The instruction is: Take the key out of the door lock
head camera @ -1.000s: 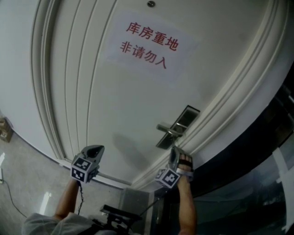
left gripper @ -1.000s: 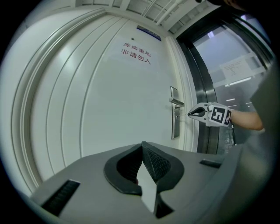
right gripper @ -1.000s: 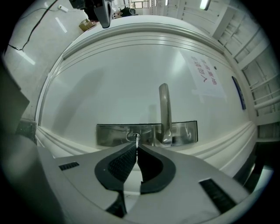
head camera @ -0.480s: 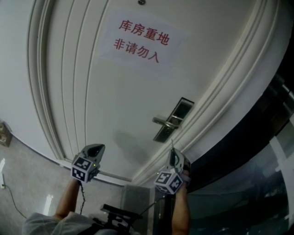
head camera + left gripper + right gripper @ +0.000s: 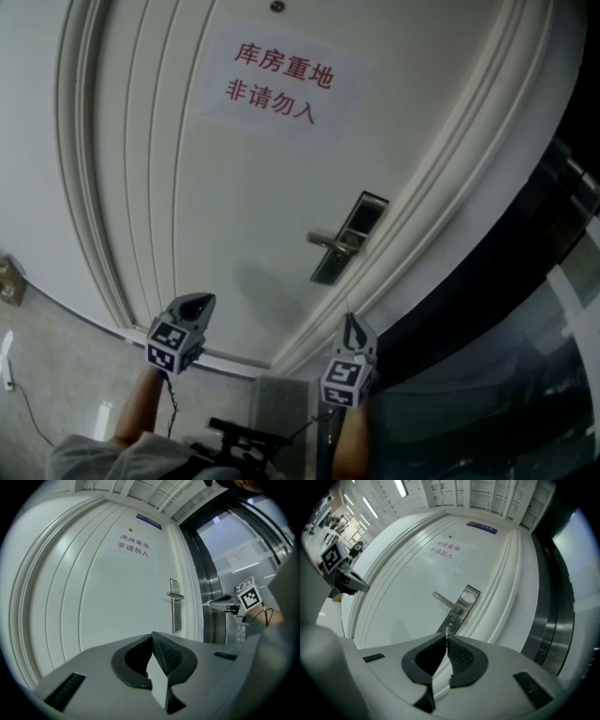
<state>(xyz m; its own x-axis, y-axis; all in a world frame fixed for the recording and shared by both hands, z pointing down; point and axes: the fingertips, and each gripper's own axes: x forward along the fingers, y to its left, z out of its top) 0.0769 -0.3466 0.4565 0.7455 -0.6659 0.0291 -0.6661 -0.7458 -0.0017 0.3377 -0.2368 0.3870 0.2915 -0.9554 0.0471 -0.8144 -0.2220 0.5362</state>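
White door (image 5: 244,187) fills your view. Your right gripper (image 5: 447,635) is clamped on the key (image 5: 448,628), which pokes from its tips at frame centre, apart from the lock (image 5: 465,599) above. Your left gripper (image 5: 152,634) is closed, with nothing between its jaws.

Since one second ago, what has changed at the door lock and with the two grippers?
The right gripper has drawn back from the lock plate, down and away from the door. Its jaws are shut on the key, which now seems to be out of the lock. The left gripper stayed in place, shut on nothing. The door handle did not move.
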